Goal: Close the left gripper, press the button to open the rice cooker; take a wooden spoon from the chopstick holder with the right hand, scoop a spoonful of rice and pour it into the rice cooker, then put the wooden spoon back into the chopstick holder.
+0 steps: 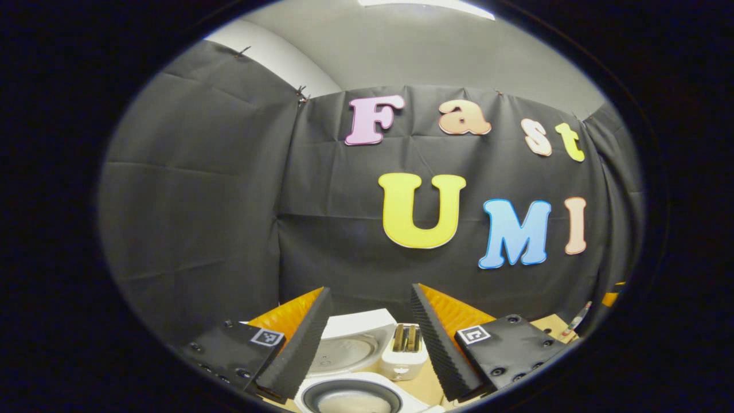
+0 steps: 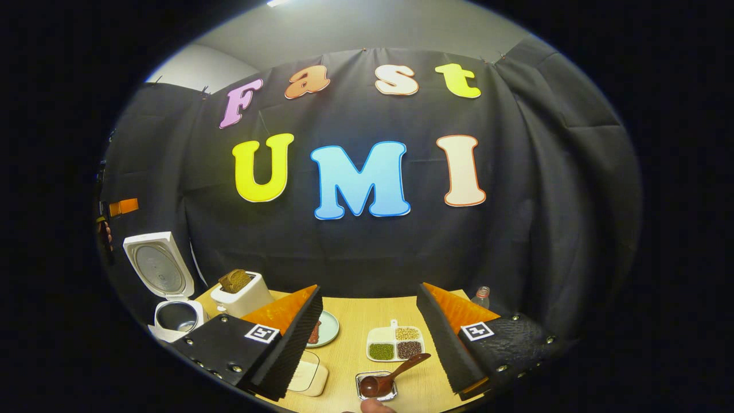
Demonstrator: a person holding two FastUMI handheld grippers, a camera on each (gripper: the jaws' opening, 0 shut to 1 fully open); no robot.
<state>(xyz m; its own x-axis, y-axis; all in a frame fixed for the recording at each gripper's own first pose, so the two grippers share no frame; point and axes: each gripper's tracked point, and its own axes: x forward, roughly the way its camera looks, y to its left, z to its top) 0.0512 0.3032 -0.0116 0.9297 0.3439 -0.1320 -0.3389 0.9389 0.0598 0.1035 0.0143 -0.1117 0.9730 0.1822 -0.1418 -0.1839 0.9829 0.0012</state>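
A light wooden table (image 2: 367, 312) fills the floor of the booth, with black cloth hung behind it and a pale ceiling above.

In the right gripper view, the right gripper (image 2: 367, 344) hangs over the table with its jaws wide and nothing between them. Nearest, just below the gap, one wooden spoon (image 2: 393, 370) lies with its bowl in a small metal tray (image 2: 375, 387); a fingertip (image 2: 375, 406) shows at the very edge beside that tray. Just behind the tray sits one white divided dish (image 2: 395, 343) with three portions of beans or grains. Left of the tray are a pale flat box (image 2: 309, 376) and, farther back, a green plate (image 2: 327, 328), both partly hidden by the left finger. One small bottle (image 2: 481, 296) stands far right of the tray. Far left of it are one toaster (image 2: 241, 292) holding bread and one rice cooker (image 2: 172, 287), lid raised.

In the left gripper view, the left gripper (image 1: 370, 338) is also wide apart and empty, directly above the cooker's open pot, the toaster just behind.
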